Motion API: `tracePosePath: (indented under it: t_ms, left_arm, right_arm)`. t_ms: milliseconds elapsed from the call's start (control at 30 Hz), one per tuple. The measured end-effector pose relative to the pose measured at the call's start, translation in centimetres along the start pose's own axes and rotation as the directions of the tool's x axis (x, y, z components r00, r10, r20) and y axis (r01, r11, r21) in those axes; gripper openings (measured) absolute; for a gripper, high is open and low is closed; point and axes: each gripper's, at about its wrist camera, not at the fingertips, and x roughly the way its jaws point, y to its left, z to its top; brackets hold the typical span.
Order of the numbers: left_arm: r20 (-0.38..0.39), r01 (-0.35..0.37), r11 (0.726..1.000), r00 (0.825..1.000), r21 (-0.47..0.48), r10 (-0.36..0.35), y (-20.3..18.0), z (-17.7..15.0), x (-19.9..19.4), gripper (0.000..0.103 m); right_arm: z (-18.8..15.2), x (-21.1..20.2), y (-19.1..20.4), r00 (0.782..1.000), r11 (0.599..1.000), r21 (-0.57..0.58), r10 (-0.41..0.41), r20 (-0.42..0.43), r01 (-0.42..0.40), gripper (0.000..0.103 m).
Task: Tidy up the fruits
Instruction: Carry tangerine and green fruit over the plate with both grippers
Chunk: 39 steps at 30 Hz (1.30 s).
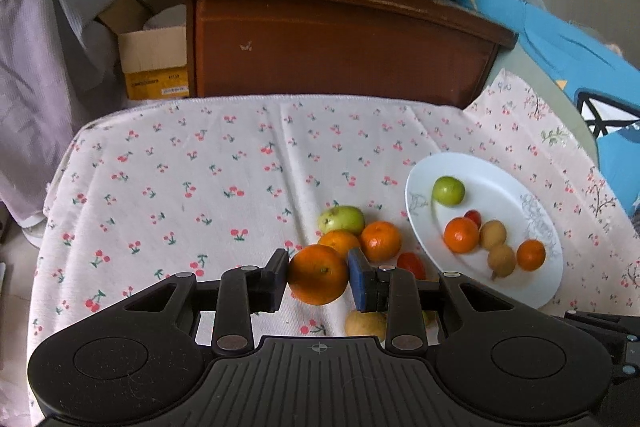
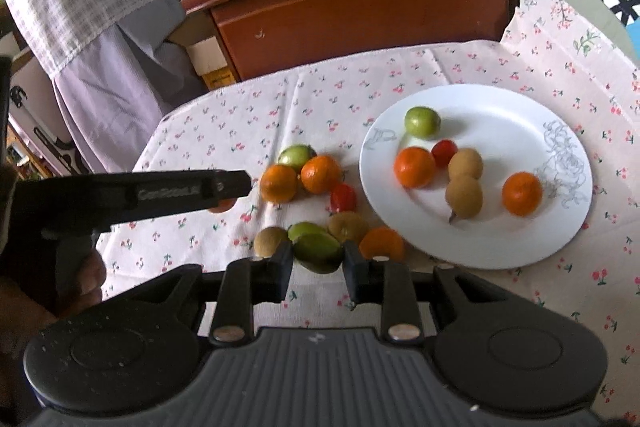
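Left gripper (image 1: 318, 274) clamped an orange (image 1: 318, 275) just above the cloth (image 1: 180, 167), near the loose pile. Right gripper (image 2: 316, 259) clamped a green fruit (image 2: 318, 251) beside the plate (image 2: 500, 247). We judged both picks made; next, carry each plateward to bare spots.

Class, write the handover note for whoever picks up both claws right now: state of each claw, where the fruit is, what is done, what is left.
Left claw: shut on an orange, lifted just above the cloth.
Right claw: shut on a green fruit, near the loose pile.
White plate: already holds six fruits: one green, two orange, one small red, two brown.
Left on the cherry-print cloth: a green fruit, two oranges, a red one, two brown ones, another orange by the plate's rim, plus a second green fruit behind the held one.
Next, probably: set both held fruits on the plate, then fetch the rest.
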Motion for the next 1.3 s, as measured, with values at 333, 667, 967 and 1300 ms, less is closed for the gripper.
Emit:
tracePosePath:
  t_ms: [333, 667, 967, 1300]
  left_arm:
    - [0.055, 0.049, 0.999, 0.997, -0.001, -0.049, -1.0, 1.3, -1.9, 0.029]
    - [0.067, 0.135, 0.989, 0.988, 0.057, -0.139, -3.8, 3.0, -2.2, 0.029]
    - [0.010, 0.193, 0.971, 0.980, 0.140, -0.196, -6.7, 3.3, -0.2, 0.029]
    - [-0.106, 0.240, 0.955, 0.969, 0.173, -0.224, -8.7, 2.2, 3.6, 0.029]
  right_arm:
    - [2.3, -2.3, -1.0, 0.996, 0.999, 0.032, -0.012, 0.086, 0.009, 0.027]
    - [5.9, -5.1, -4.3, 0.978, 0.992, 0.109, -0.076, 0.196, 0.055, 0.027]
    - [7.4, -5.0, -7.1, 0.975, 0.984, 0.158, -0.116, 0.191, 0.086, 0.027]
    - [8.0, -2.6, -10.8, 0.983, 0.954, 0.278, -0.146, 0.111, 0.111, 0.027]
